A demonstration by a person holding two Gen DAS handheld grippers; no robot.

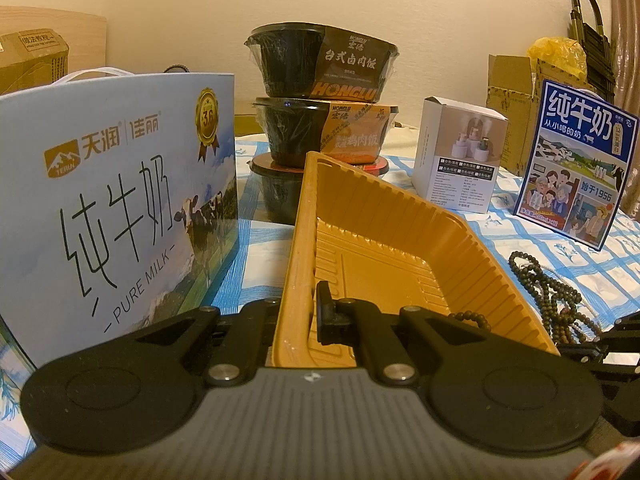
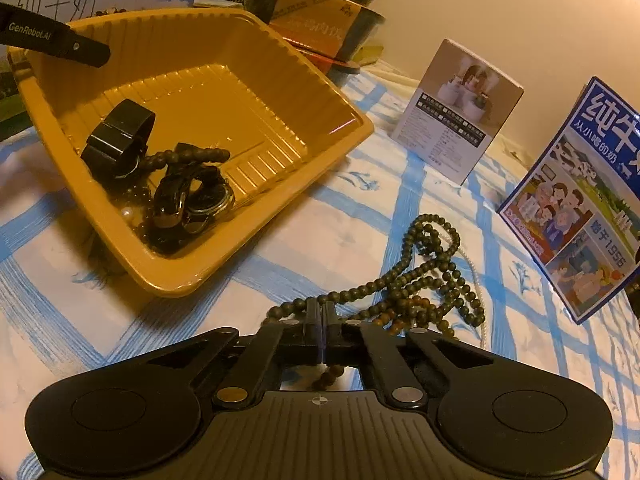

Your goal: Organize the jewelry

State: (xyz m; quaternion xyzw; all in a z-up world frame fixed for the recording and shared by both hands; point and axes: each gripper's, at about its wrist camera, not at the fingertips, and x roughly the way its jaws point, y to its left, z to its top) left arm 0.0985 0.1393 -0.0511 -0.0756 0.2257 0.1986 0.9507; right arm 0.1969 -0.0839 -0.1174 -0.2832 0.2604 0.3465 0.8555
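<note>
Watches lie in tray; beads right of it.

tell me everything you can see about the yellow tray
The yellow tray looks like thin glossy plastic, rectangular, with ribbed sloping walls and a flat rim. It sits tilted on the blue-checked tablecloth: the left gripper is clamped on its rim, lifting that side. Inside, at the low end, lie a black watch, dark beads and another band.
</note>
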